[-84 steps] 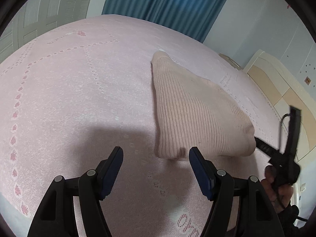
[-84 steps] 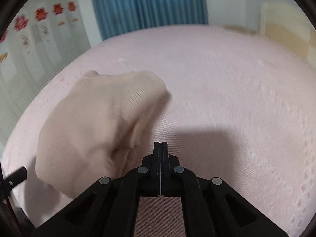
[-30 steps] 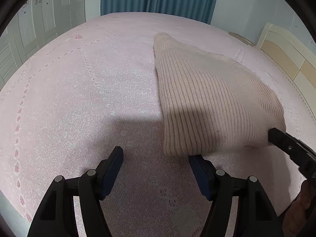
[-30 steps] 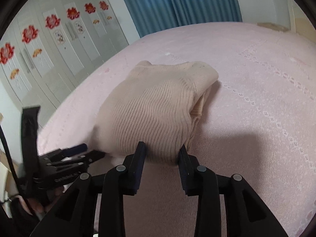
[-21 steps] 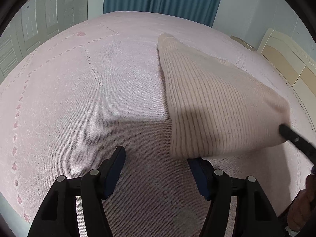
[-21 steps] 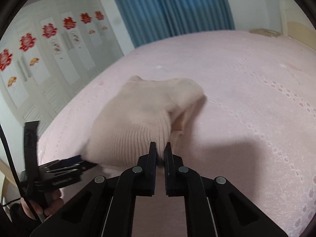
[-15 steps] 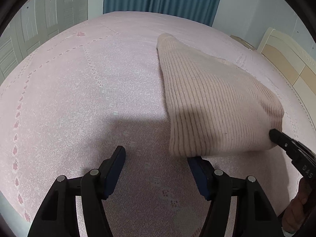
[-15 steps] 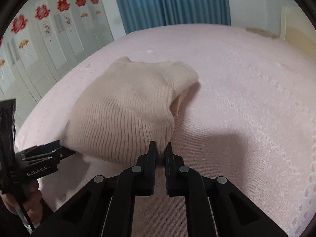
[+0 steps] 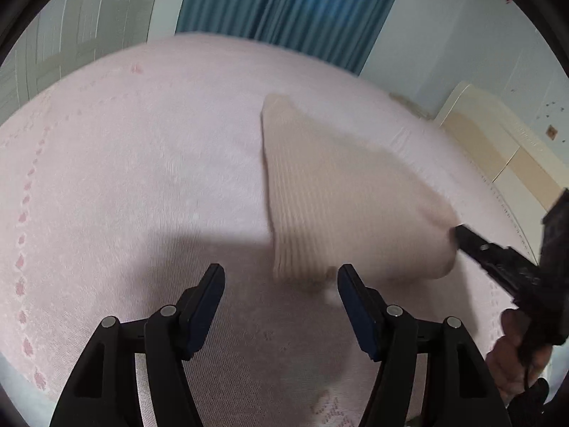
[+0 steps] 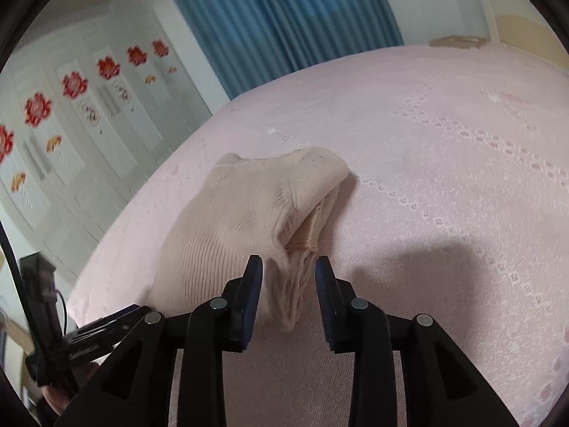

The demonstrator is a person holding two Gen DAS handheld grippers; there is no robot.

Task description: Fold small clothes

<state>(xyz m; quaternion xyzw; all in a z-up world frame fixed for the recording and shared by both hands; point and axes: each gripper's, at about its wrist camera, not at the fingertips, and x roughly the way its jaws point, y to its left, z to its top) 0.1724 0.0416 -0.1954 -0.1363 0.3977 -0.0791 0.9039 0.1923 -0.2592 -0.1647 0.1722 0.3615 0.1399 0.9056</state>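
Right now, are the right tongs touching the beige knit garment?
Touching. The right wrist view shows the garment folded between the opening right tongs, its fabric lying against one pad, with a gap at the other.

Blue curtain (image 9: 284, 10), wardrobe (image 10: 71, 114), headboard (image 9: 498, 142)

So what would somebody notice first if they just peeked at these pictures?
Probably the beige knitted garment, lying folded over itself near the middle of the big pink bedspread. Next, the right hand-held gripper, its jaws opening with the garment's near corner between them. Then the blue curtains at the back and the red flower stickers on the white wardrobe doors to the left.
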